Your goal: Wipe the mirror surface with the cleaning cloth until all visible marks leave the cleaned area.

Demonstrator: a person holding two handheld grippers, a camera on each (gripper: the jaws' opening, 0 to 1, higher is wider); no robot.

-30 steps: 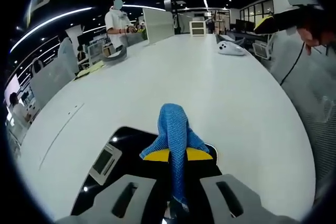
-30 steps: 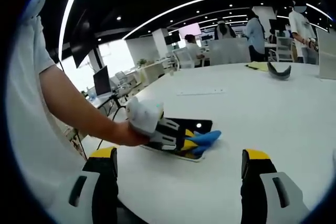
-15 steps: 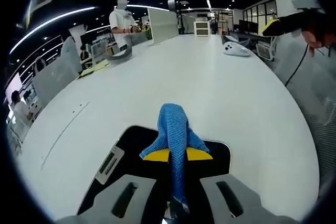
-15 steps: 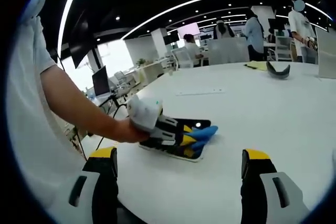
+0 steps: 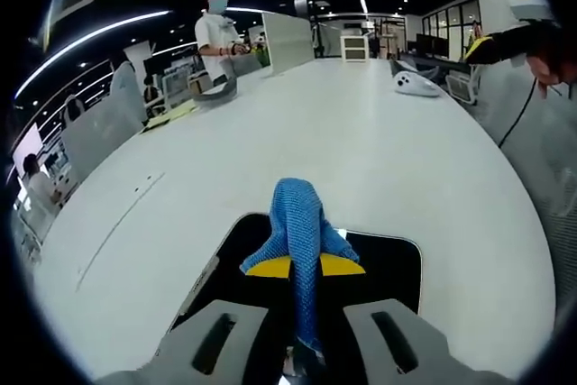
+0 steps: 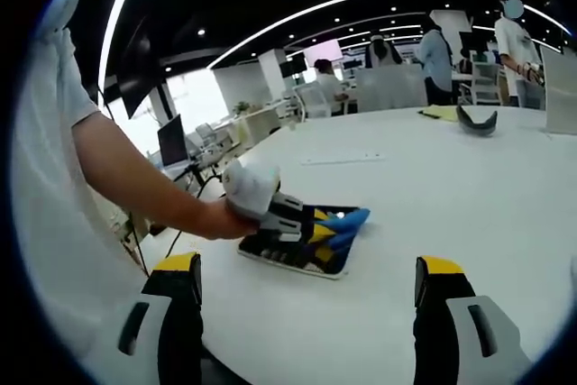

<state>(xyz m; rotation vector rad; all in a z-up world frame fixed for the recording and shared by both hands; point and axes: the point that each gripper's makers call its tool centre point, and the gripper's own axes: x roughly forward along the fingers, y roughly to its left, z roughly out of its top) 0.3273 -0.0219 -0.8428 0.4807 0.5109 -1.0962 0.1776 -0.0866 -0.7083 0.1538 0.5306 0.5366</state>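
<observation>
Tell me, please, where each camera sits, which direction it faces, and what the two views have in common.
Left gripper view: rides on the left gripper, looking along the white table; its jaws pinch the blue cloth over the dark mirror.
Right gripper view: rides on the right gripper, jaws wide apart, facing across the table toward the left gripper; the person's forearm shows.
Shared: cloth, mirror and table.
</observation>
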